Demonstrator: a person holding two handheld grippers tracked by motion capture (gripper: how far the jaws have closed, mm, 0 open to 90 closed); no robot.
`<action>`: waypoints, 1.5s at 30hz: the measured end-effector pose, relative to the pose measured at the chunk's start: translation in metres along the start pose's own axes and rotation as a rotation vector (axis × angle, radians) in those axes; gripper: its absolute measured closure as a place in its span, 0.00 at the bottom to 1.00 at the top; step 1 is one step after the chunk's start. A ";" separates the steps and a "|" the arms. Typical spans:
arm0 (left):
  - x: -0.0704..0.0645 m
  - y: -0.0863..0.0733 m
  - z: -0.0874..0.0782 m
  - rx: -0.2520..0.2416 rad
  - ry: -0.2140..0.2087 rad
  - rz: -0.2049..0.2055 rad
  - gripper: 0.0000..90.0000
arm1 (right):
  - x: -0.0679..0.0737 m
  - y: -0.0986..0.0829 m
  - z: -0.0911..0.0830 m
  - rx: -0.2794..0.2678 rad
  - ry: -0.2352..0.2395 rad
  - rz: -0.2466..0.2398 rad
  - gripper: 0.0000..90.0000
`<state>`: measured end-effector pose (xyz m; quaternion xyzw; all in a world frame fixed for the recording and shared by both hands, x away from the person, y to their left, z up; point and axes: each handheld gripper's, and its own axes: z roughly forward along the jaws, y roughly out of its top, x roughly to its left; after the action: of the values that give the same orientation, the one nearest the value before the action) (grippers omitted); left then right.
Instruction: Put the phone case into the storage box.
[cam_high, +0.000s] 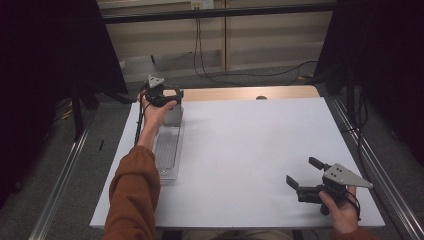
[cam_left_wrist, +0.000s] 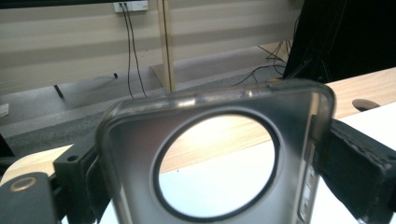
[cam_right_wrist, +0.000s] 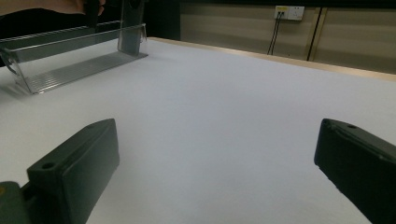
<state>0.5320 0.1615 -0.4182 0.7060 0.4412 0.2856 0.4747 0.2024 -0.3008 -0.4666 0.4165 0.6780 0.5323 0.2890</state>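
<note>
My left gripper (cam_high: 161, 95) clamps the clear phone case (cam_left_wrist: 219, 154) above the rack (cam_high: 167, 150); its smooth edges may slip. Right gripper (cam_high: 306, 176) jaws stand apart.

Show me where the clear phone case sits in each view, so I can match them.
High view: the phone case is at the far left of the table, clamped in the left gripper, standing at the far end of the clear tray.
Left gripper view: the case is front and centre, between the jaws.
Right gripper view: top left, upright at the tray's end.
Shared landmark: the wooden table edge.
</note>
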 end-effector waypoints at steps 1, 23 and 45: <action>0.000 0.000 0.000 0.002 0.003 -0.002 0.08 | 0.000 0.000 0.000 0.002 0.001 0.001 0.00; 0.008 0.004 -0.013 -0.037 -0.020 -0.029 0.03 | 0.000 0.000 0.000 -0.002 -0.003 0.004 0.00; 0.007 -0.001 -0.038 -0.122 -0.069 -0.016 0.03 | -0.004 0.000 0.003 -0.014 -0.004 -0.001 0.00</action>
<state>0.5037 0.1836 -0.4042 0.6816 0.4121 0.2834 0.5341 0.2068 -0.3032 -0.4680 0.4152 0.6737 0.5362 0.2937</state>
